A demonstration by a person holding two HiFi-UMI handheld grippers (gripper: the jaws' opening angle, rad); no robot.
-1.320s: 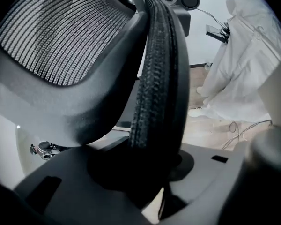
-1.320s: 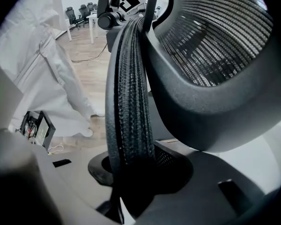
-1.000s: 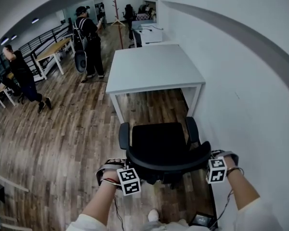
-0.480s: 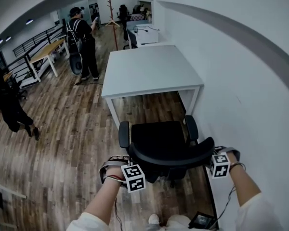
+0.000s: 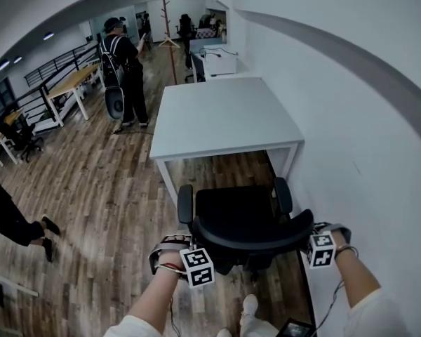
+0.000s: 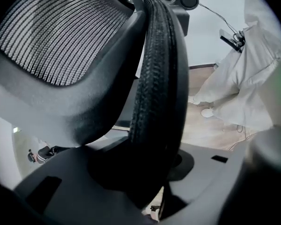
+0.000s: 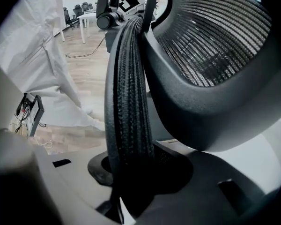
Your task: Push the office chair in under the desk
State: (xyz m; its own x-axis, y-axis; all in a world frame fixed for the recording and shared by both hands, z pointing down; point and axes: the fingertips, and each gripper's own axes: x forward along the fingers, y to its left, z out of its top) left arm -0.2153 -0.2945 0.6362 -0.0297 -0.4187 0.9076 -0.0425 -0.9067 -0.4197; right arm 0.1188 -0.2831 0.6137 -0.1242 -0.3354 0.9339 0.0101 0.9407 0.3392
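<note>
A black office chair [image 5: 233, 213] faces the white desk [image 5: 224, 114], its seat front just short of the desk's near edge. My left gripper [image 5: 195, 243] is shut on the left end of the curved backrest [image 5: 252, 236]. At the right end of that backrest my right gripper [image 5: 311, 232] is also shut. In the left gripper view, the ribbed backrest rim [image 6: 154, 93] runs down between the jaws of the left gripper [image 6: 150, 172], with grey mesh [image 6: 61, 36] beside it. The right gripper view shows the same rim [image 7: 129, 102] clamped in the right gripper [image 7: 131, 172].
A white wall [image 5: 365, 118] runs close along the right of chair and desk. A person with a backpack [image 5: 123, 62] stands beyond the desk's left. Another person's legs [image 5: 10, 220] show at the left edge. A coat rack [image 5: 170, 27] and other tables stand farther back.
The chair has rolled forward with both grippers, and its seat is closer to the desk's edge. The person on the left has walked toward the near left edge.
</note>
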